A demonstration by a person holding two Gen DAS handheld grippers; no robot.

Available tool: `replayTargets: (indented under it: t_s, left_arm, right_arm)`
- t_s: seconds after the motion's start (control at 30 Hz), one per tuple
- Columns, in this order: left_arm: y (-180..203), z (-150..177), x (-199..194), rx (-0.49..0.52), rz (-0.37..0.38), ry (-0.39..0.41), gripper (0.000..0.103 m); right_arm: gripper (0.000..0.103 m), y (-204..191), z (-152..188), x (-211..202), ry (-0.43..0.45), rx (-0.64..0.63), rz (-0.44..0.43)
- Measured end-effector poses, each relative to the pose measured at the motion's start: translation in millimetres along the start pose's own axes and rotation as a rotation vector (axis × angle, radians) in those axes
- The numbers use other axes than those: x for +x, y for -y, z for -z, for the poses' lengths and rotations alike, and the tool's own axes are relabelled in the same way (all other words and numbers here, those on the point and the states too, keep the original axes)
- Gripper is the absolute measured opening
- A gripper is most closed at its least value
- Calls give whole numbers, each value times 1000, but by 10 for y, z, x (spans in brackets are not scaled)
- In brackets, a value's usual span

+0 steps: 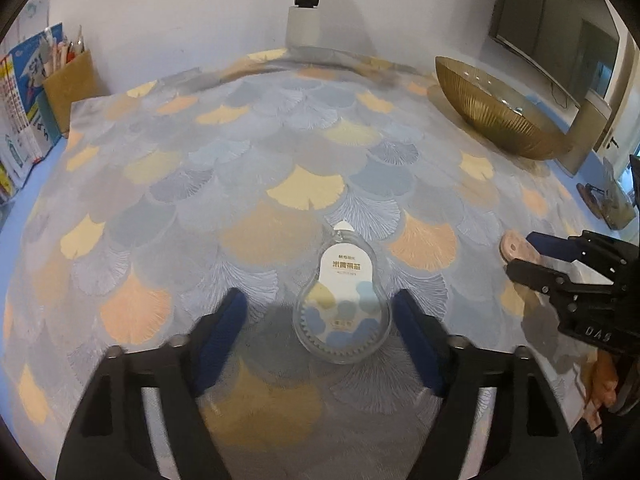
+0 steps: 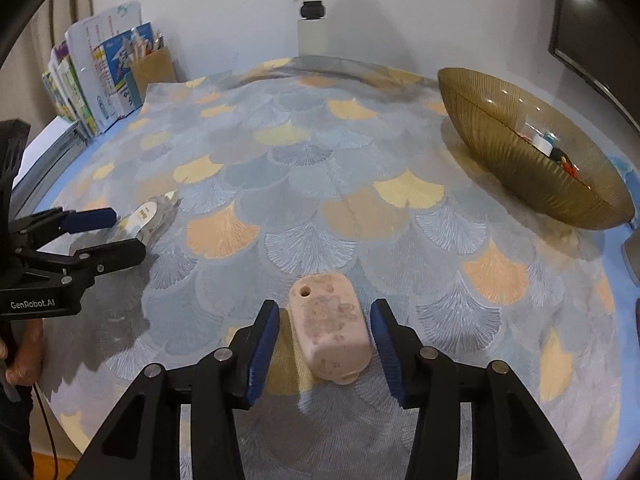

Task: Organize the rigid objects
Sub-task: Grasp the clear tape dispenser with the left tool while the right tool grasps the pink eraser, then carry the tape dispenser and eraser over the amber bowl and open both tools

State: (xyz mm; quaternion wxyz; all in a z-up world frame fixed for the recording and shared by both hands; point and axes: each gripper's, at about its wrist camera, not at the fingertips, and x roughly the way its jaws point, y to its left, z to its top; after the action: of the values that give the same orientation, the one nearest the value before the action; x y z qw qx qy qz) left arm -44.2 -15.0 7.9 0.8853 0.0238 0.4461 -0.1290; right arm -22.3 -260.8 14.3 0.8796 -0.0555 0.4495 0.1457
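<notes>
**A:** What's the biggest thing in front of you?

**B:** The tablecloth point(image 1: 248, 152), printed with grey, blue and orange fan-shaped leaves; it covers nearly all I see. At the far right stands a ribbed gold bowl point(image 2: 532, 184) with a few small items inside, too small for me to name. At the far left, a row of books point(image 2: 92, 76) leans beside a brown holder of pens point(image 2: 154, 66).

**A:** And your grippers?

**B:** My left gripper point(image 1: 320, 320) has its jaws spread wide, with the clear pear-shaped tape dispenser point(image 1: 342, 300) lying flat on the cloth between the blue pads, nearer the right one but touching neither. My right gripper point(image 2: 324, 332) is also apart, straddling the pink speckled block point(image 2: 330, 328), which rests on the cloth. There is a gap on each side of it.

**A:** How do the two sit?

**B:** The block lies to the dispenser's right, both well apart from the bowl.
</notes>
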Motion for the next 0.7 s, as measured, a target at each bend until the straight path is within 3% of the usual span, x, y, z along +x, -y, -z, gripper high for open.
replayTargets:
  t_s: [0.07,0.13,0.27,0.47,0.7]
  left_arm:
    - [65,12,-1,30,-27,7,46]
    - [121,23,-1,63,-47,8,46]
    - [156,31,-30,79,-32,4,46]
    - [163,9,-258,12,125,71,46]
    - [465,-263,-576,78,180,182,46]
  right_arm:
    - [45,20,-6,1,2,13,-3]
    - [37,4,-6,-2,3,5,14]
    - [36,-39,24,-46,13,-21,-6]
    - [36,97,76,-317,90,56,-136]
    - [36,245,-2,-666,182,83,-105]
